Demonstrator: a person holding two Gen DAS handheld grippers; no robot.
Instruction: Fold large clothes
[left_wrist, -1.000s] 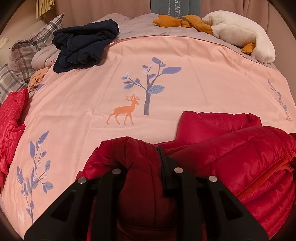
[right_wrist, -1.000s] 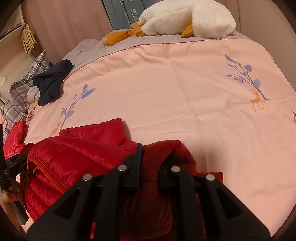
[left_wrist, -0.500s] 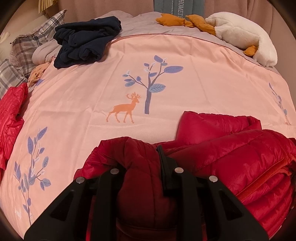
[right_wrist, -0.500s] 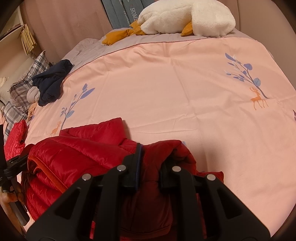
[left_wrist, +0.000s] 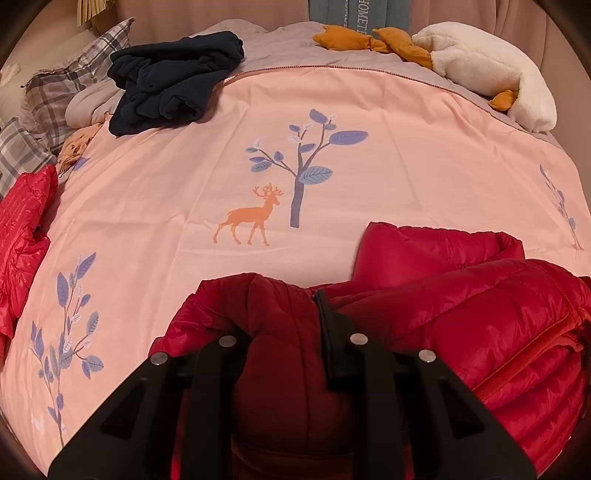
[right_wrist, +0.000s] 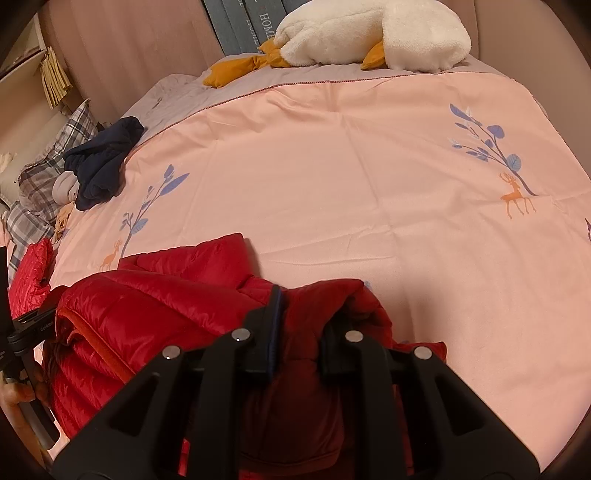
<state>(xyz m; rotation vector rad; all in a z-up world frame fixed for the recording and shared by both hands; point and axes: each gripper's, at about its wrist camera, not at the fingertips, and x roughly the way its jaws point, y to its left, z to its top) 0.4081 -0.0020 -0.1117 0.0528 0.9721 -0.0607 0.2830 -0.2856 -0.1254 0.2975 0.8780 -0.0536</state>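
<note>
the puffy red quilted jacket (left_wrist: 461, 314) lies bunched at the near edge of the bed, on the pink bedspread printed with deer and blue trees (left_wrist: 332, 110). the left gripper (left_wrist: 284, 325) is clamped on a thick fold at one end of it, the right gripper (right_wrist: 303, 317) on a fold at the other end. a crumpled navy garment (left_wrist: 173, 81) lies well apart, near the plaid pillows (left_wrist: 55, 88).

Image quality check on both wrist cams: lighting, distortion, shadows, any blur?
Left wrist: warm dim light, strong fisheye bend with dark corners, sharp deer print; the red puffer jacket goes dark between the left gripper fingers. Right wrist: same warm cast and curvature; soft shadow on the pink duvet beside the jacket, sheen on its quilting; right gripper sharp, no motion blur.
</note>
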